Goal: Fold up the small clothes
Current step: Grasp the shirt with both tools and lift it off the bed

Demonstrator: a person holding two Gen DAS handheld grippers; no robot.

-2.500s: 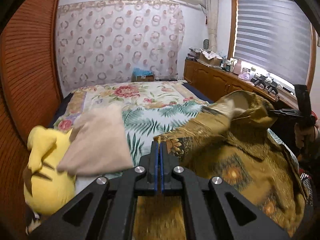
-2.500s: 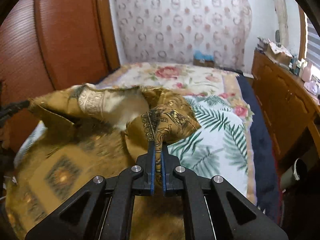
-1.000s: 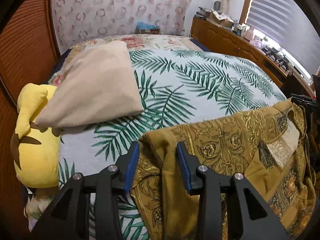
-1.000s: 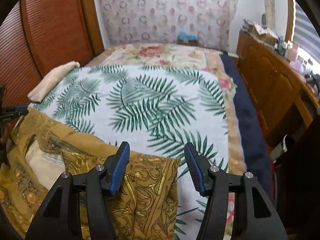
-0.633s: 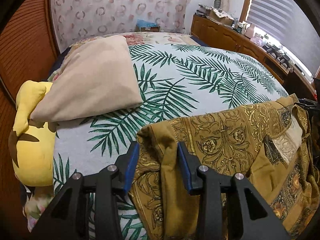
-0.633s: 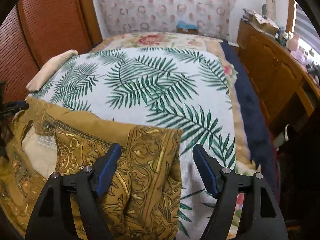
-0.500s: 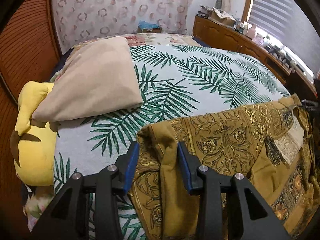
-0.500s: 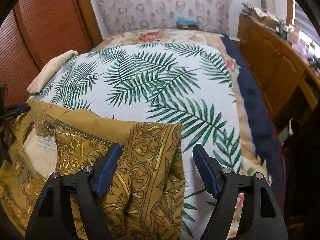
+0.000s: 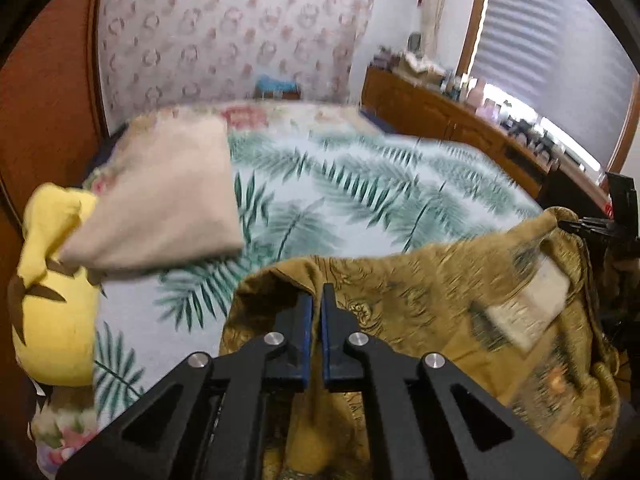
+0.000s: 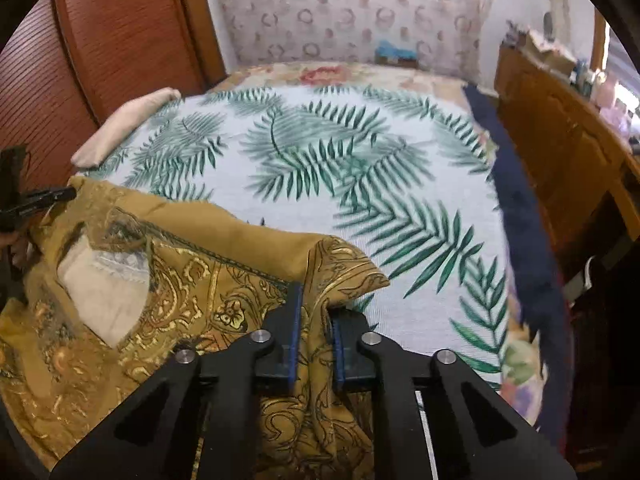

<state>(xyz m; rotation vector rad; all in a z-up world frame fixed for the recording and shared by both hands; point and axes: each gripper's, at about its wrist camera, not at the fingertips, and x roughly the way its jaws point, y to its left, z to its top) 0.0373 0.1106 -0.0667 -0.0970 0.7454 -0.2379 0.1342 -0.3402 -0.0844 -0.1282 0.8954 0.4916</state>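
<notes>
fingers just closed, pinching garment [image 9: 420,300] | no legible writing

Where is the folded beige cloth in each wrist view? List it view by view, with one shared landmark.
Left wrist: folded beige cloth at left of centre, partly over a yellow plush toy.
Right wrist: upper left, at the bed edge.
Shared landmark: palm-leaf bedspread.

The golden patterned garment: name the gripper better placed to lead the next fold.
Neither clearly. The left gripper and right gripper, jaws just closed, each pinch a corner of the golden patterned garment at the near edge of the bed; probably both carry it together.
</notes>
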